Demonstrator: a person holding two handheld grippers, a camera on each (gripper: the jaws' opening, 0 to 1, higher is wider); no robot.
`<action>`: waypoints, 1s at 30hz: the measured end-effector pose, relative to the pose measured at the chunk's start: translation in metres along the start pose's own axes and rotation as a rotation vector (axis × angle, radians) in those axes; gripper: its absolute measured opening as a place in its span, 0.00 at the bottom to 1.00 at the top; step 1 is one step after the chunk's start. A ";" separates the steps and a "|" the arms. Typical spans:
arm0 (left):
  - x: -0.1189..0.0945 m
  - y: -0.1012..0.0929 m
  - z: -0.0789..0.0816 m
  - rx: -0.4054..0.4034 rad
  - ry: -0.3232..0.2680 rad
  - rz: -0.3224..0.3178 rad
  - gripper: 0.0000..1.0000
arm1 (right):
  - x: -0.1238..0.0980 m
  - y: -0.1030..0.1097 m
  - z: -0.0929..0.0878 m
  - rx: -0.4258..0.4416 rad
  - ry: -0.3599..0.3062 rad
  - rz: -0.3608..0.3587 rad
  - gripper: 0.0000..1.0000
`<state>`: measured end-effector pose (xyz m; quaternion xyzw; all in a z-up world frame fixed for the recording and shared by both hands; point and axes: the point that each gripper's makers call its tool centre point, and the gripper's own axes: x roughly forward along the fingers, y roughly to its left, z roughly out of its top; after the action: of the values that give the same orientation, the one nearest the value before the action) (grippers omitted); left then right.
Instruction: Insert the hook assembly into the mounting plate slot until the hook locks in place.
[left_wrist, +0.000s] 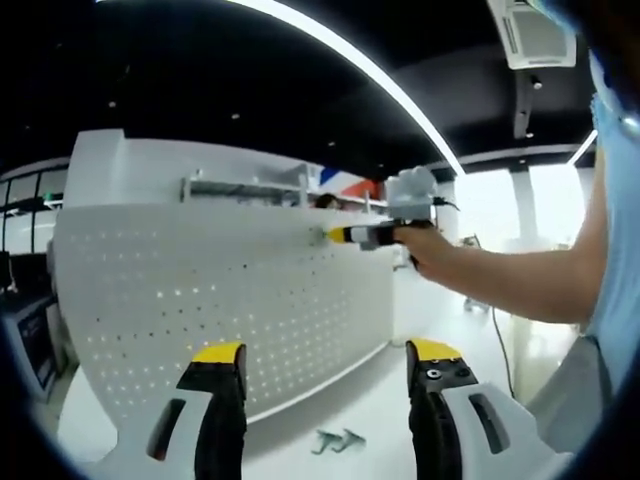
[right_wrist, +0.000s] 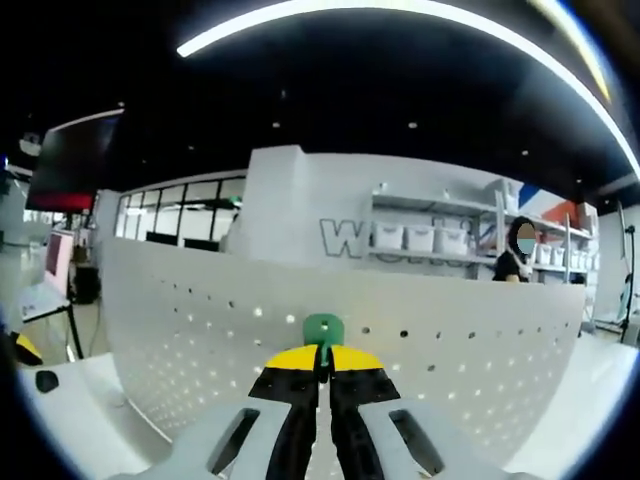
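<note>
A white perforated mounting plate (left_wrist: 200, 290) stands upright on a white table (left_wrist: 380, 395). My left gripper (left_wrist: 326, 352) is open above the table, in front of the plate, with nothing between its jaws. A few small metal hooks (left_wrist: 338, 440) lie on the table just below it. My right gripper (left_wrist: 350, 234), held by a person's hand, points at the plate's upper right. In the right gripper view the right gripper (right_wrist: 322, 358) is shut on a small green hook (right_wrist: 323, 328), which sits right at the holes of the mounting plate (right_wrist: 450, 350).
Behind the plate stand a white wall with shelves (right_wrist: 430, 235) of bins and a person (right_wrist: 518, 262). A person's arm (left_wrist: 520, 280) reaches in from the right. A monitor (right_wrist: 72, 160) and desk stand at the left. The left gripper's edge (right_wrist: 28, 352) shows at far left.
</note>
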<state>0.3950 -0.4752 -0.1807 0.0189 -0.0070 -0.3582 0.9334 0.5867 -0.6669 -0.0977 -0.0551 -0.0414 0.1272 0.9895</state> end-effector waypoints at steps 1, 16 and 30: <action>0.000 0.000 0.000 -0.001 0.001 -0.002 0.66 | 0.000 -0.001 0.000 -0.002 -0.001 -0.003 0.00; -0.001 0.001 0.001 -0.008 -0.006 -0.005 0.65 | 0.006 -0.002 -0.003 -0.004 0.013 -0.009 0.00; 0.000 0.003 0.002 -0.016 -0.008 -0.004 0.64 | 0.010 -0.002 -0.005 -0.019 0.003 -0.024 0.00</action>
<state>0.3965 -0.4731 -0.1788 0.0098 -0.0078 -0.3601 0.9328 0.5973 -0.6672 -0.1018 -0.0641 -0.0416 0.1150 0.9904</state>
